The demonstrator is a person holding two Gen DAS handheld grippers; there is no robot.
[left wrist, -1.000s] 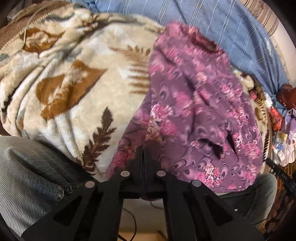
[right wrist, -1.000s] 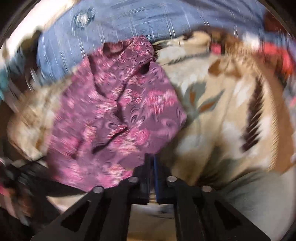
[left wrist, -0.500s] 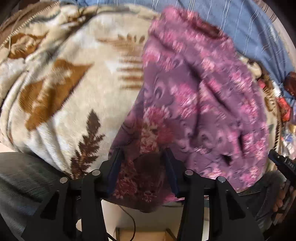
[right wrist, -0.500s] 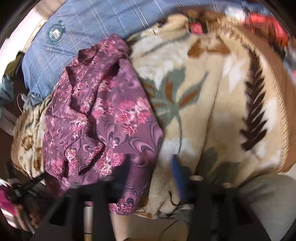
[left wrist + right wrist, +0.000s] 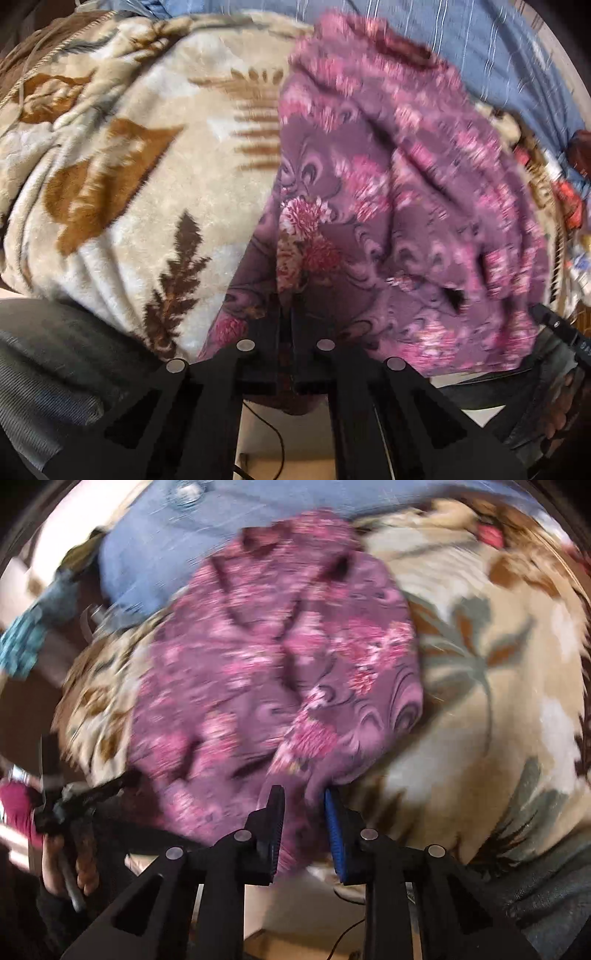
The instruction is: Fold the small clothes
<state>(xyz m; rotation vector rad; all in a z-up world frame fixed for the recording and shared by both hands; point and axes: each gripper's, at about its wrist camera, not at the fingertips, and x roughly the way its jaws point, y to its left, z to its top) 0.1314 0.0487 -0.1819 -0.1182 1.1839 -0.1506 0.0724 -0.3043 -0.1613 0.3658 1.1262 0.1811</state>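
Garment (image 5: pixel 388 206): purple, pink flowers, rumpled, lying on a leaf-print blanket (image 5: pixel 140 192). Left tongs (image 5: pixel 286 321) are clamped on its near hem; right tongs (image 5: pixel 303 805) sit partly spread with a fold of cloth between. Blue striped sheet (image 5: pixel 498 55) lies beyond. No readable writing.

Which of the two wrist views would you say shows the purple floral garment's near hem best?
The left wrist view: the purple floral garment is sharper there, its near hem pinched between the left gripper's closed jaws. The right wrist view shows it motion-blurred, bunched between the right gripper's parted fingers.
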